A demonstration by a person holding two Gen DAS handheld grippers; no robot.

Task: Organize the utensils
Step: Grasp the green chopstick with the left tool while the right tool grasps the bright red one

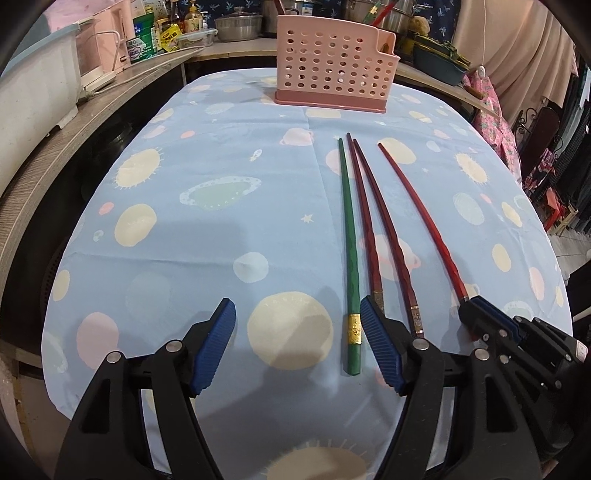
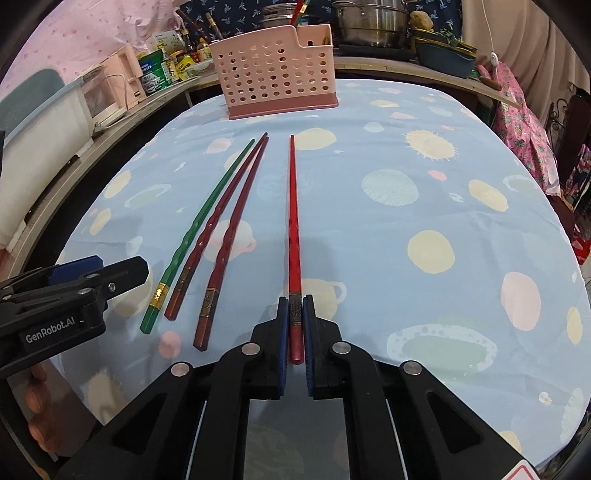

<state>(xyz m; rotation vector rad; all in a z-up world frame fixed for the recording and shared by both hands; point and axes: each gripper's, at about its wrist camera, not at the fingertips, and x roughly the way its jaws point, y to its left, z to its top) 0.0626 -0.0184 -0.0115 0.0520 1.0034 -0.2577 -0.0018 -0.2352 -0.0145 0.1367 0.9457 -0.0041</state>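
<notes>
Several chopsticks lie on the blue tablecloth (image 1: 221, 229): a green chopstick (image 1: 348, 243) (image 2: 201, 221), two dark red chopsticks (image 1: 369, 236) (image 2: 229, 225) and a bright red chopstick (image 1: 424, 218) (image 2: 294, 221). My right gripper (image 2: 295, 306) is shut on the thick end of the bright red chopstick, which rests along the cloth; it also shows in the left wrist view (image 1: 476, 314). My left gripper (image 1: 297, 314) is open and empty, low over the cloth, with its right finger beside the green chopstick's gold band. A pink perforated utensil holder (image 1: 334, 72) (image 2: 277, 74) stands at the far edge.
A wooden counter (image 1: 74, 122) curves round the left and back, with a white tub (image 1: 33, 96), a pink appliance, bottles and steel pots (image 2: 369, 18). Clothes hang at the right (image 1: 554, 129). The left gripper's body (image 2: 66, 295) sits left of the chopsticks.
</notes>
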